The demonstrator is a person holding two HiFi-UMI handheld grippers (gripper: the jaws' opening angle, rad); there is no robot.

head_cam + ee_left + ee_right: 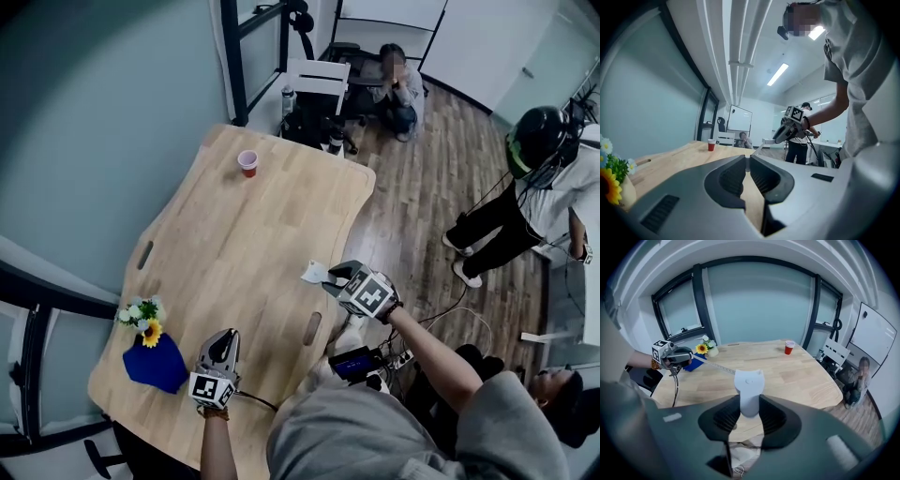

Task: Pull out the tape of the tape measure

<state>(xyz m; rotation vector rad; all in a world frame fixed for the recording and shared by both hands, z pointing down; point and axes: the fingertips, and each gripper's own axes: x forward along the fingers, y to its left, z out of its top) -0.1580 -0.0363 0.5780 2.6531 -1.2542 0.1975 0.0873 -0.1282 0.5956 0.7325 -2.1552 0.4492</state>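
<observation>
My head camera looks steeply down on the table (253, 244). Cameras riding my left claw (227, 335) and right claw (330, 279) face each other; all views share the red cup (247, 162).

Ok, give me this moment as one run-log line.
right gripper: shut on tape measure case | left gripper: shut on tape end | tape: drawn out between grippers over wooden table

A pale wooden bench (253, 234) with wavy edges carries a red cup (247, 163) near its far end. At its near left corner stand flowers (142, 319) in what looks like a blue pouch (156, 363).
</observation>
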